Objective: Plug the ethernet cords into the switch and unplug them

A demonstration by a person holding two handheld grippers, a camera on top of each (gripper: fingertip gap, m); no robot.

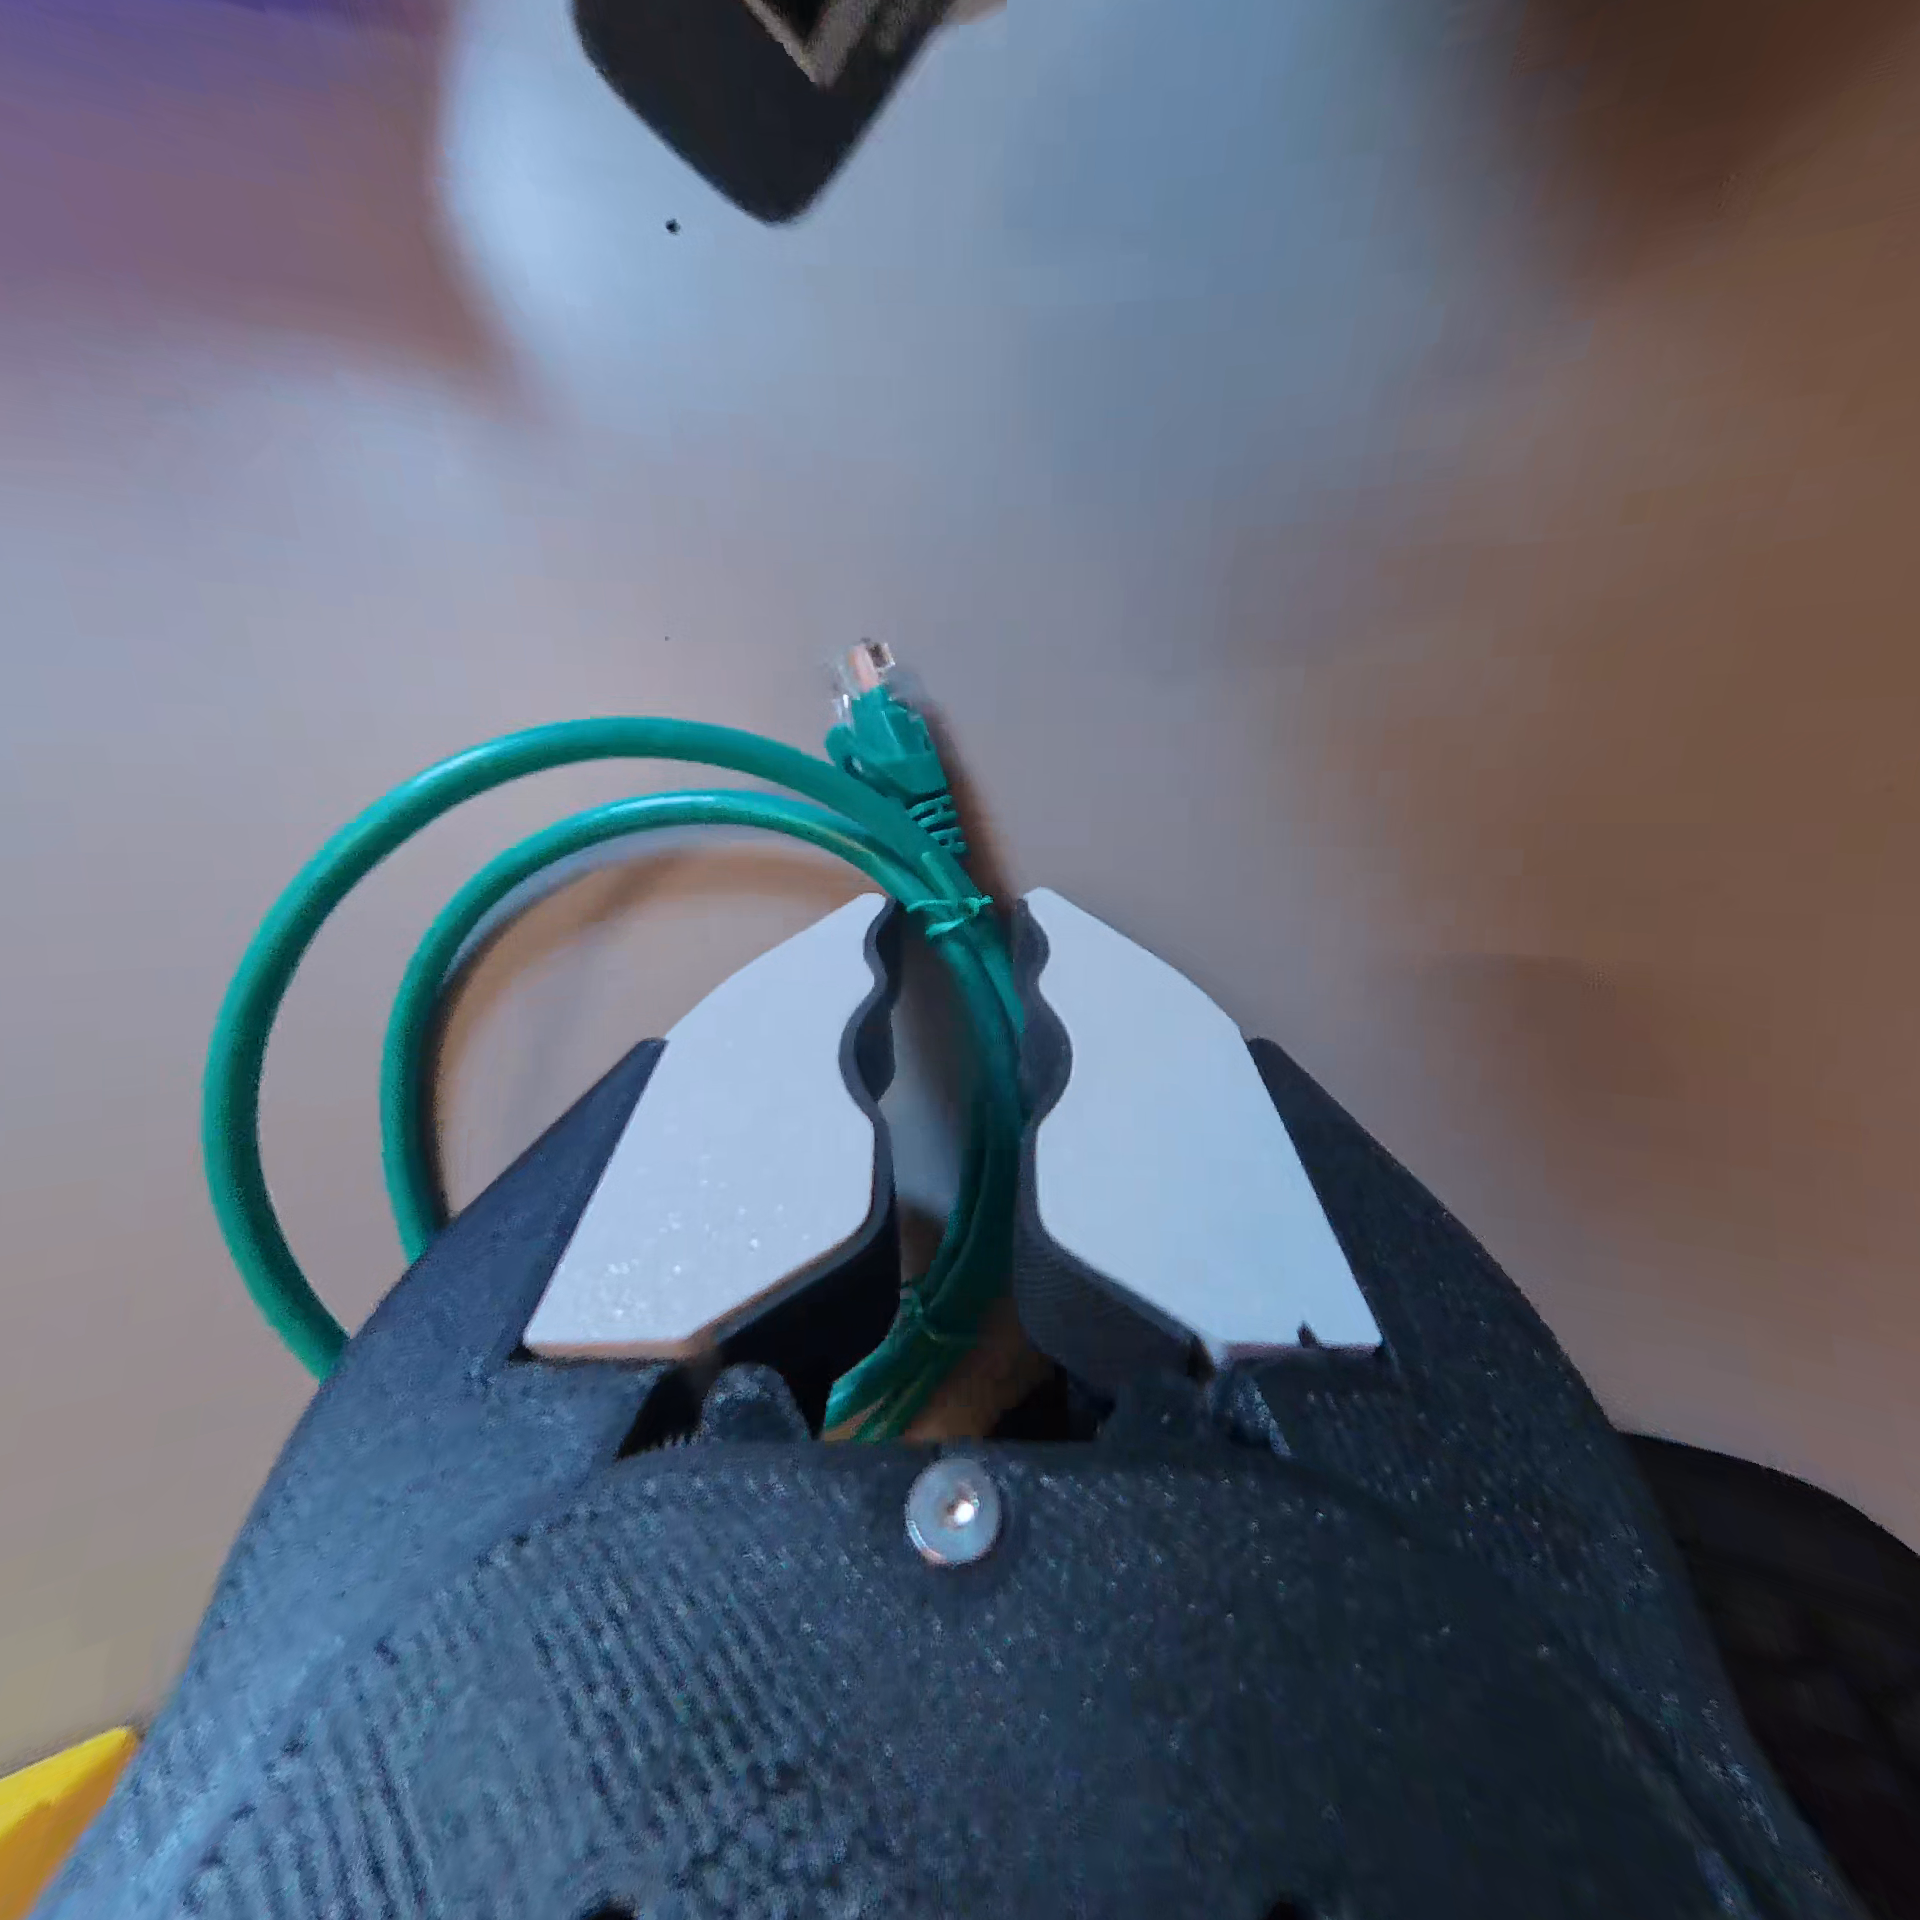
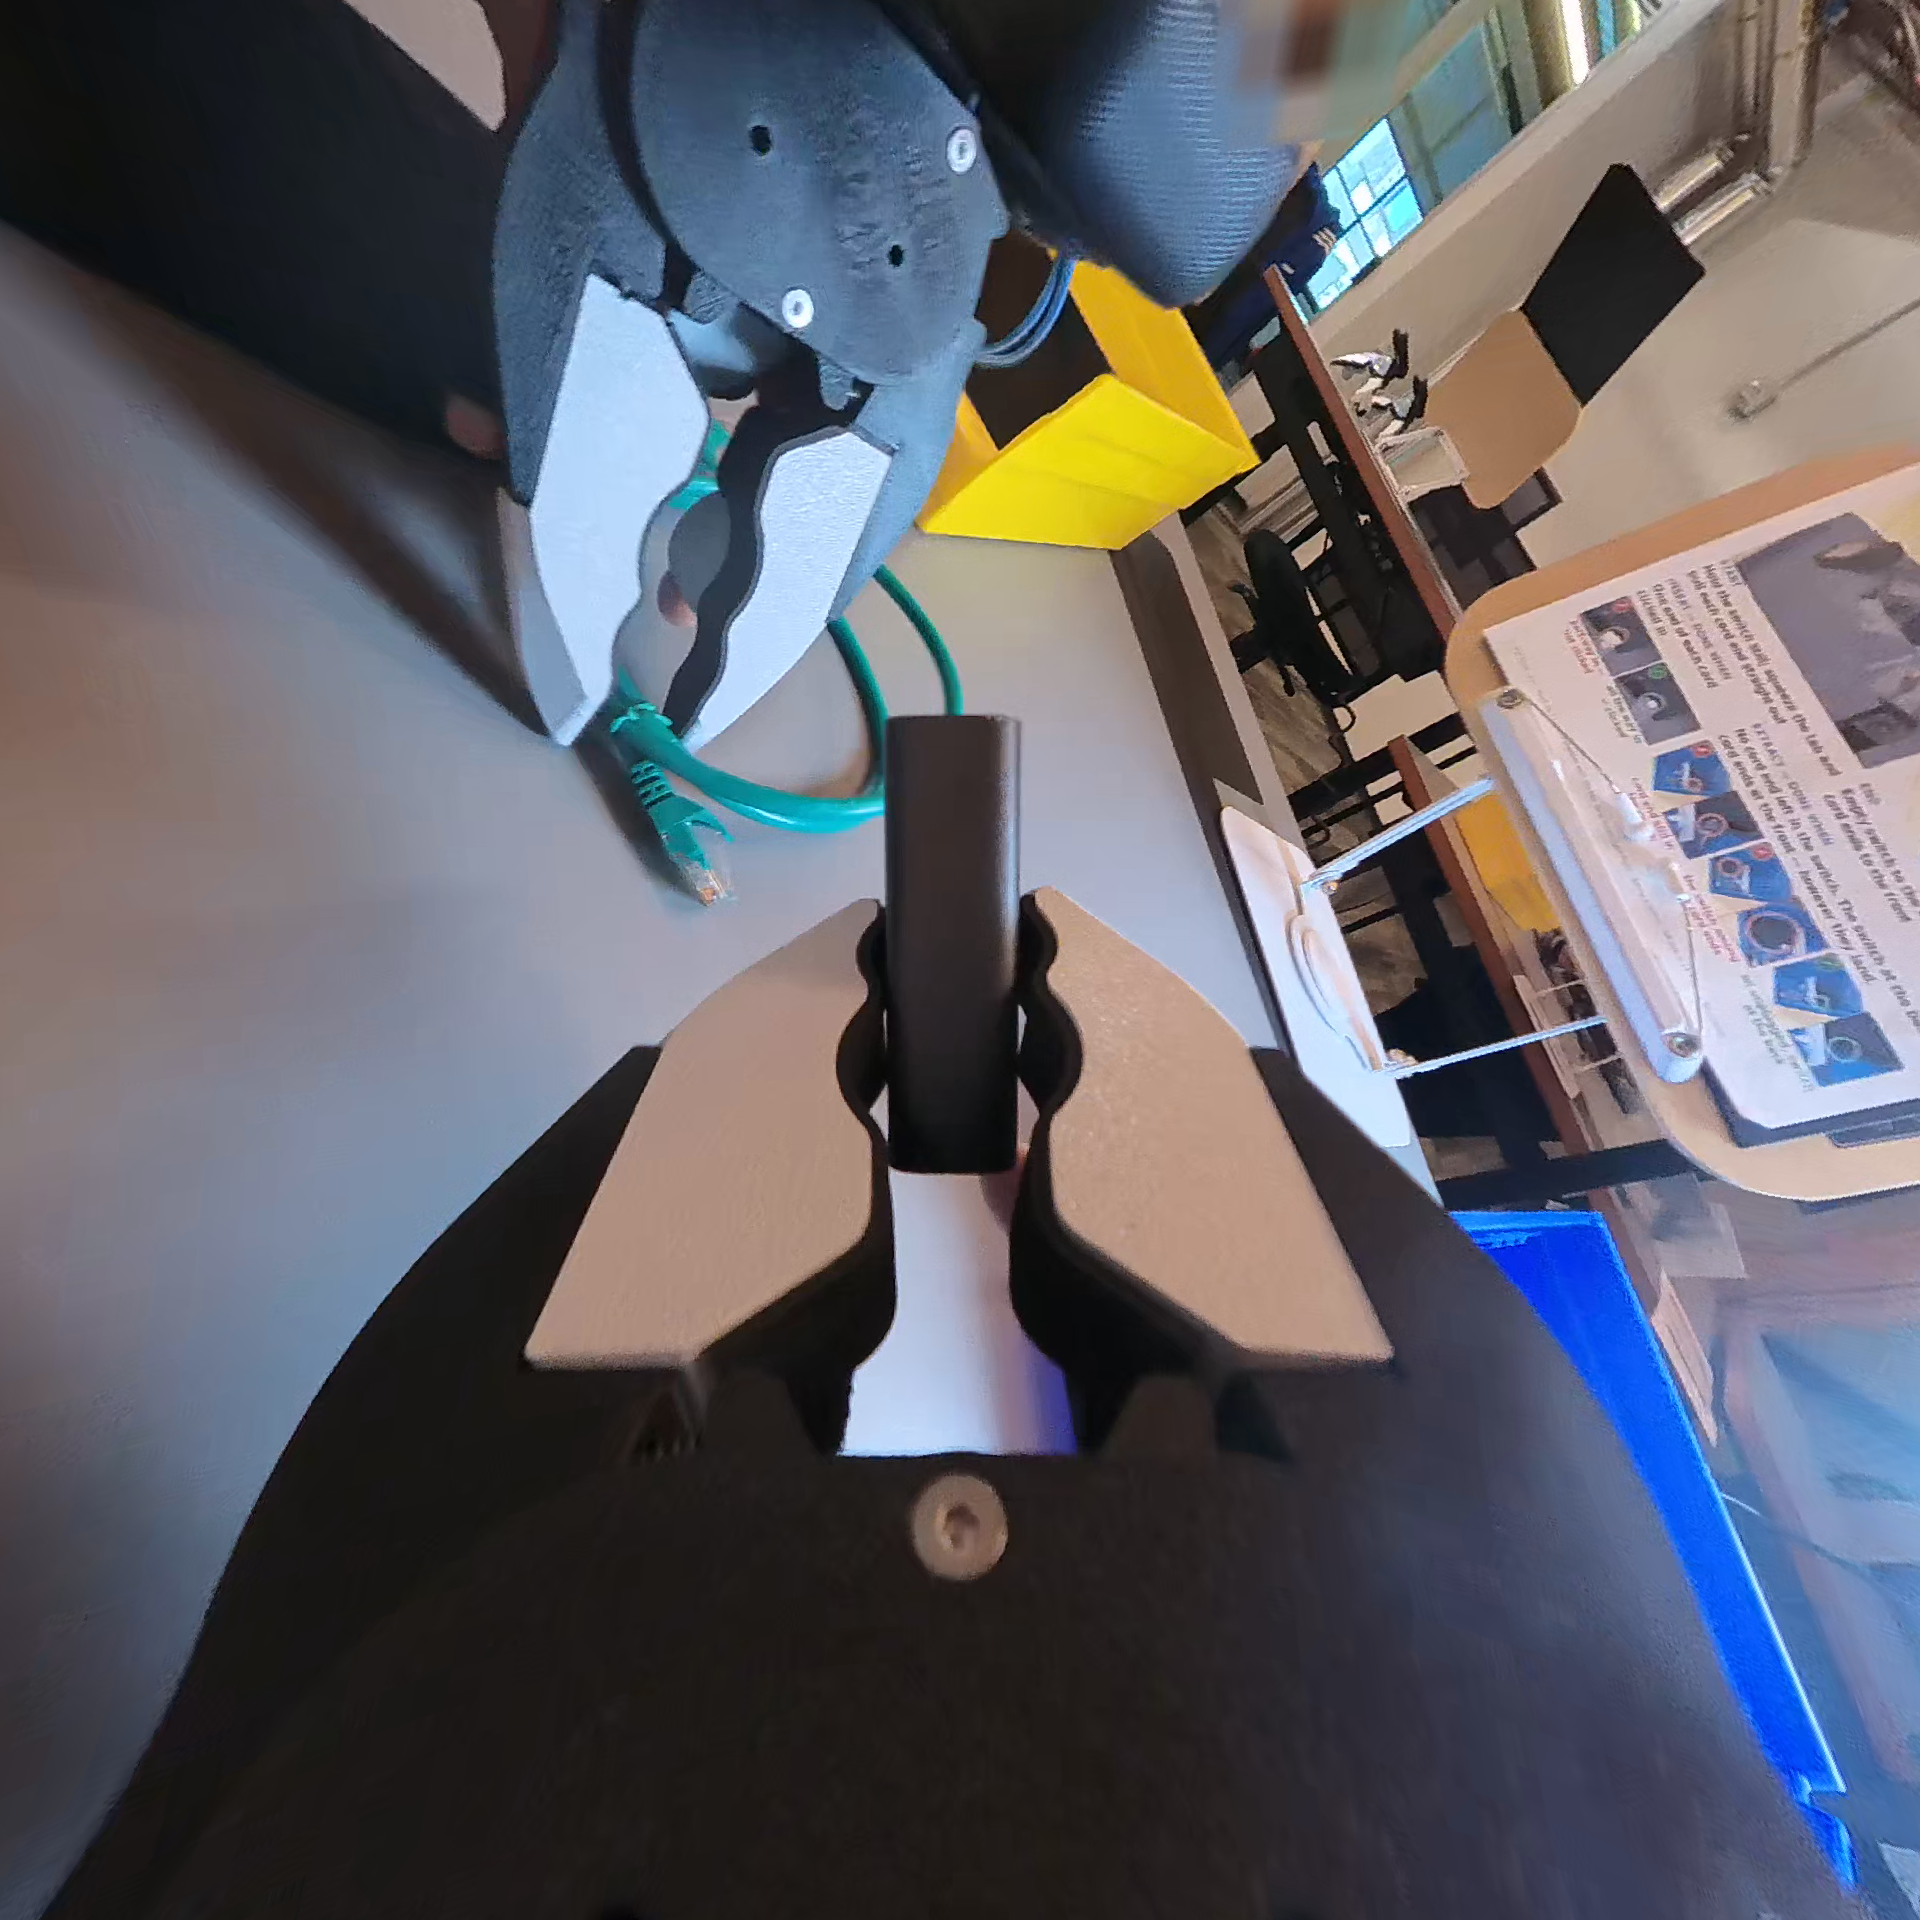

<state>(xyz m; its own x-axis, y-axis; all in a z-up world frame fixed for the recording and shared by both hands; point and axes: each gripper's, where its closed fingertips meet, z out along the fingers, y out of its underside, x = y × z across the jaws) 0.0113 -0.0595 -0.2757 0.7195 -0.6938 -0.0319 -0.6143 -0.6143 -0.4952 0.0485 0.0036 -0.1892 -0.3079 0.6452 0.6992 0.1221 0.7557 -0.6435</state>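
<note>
My left gripper (image 1: 956,914) is shut on a coiled green ethernet cord (image 1: 665,748) tied with thin green wire. Its clear plug (image 1: 862,675) points forward past the fingertips, and two loops hang out to the left. A black switch (image 1: 748,94) shows blurred at the top of the left wrist view. My right gripper (image 2: 951,914) is shut on the black switch (image 2: 951,935), seen edge-on and sticking forward above the grey table (image 2: 260,831). In the right wrist view the left gripper (image 2: 644,727) comes down from the top with the cord (image 2: 790,810), its plug (image 2: 707,883) just left of the switch.
A yellow bin (image 2: 1091,457) stands at the far table edge behind the left gripper; its corner shows in the left wrist view (image 1: 52,1808). A blue bin (image 2: 1621,1403) is below the table's right edge. A printed sheet on a stand (image 2: 1766,810) is at the right. The grippers' ends are close to 12 cm from one another.
</note>
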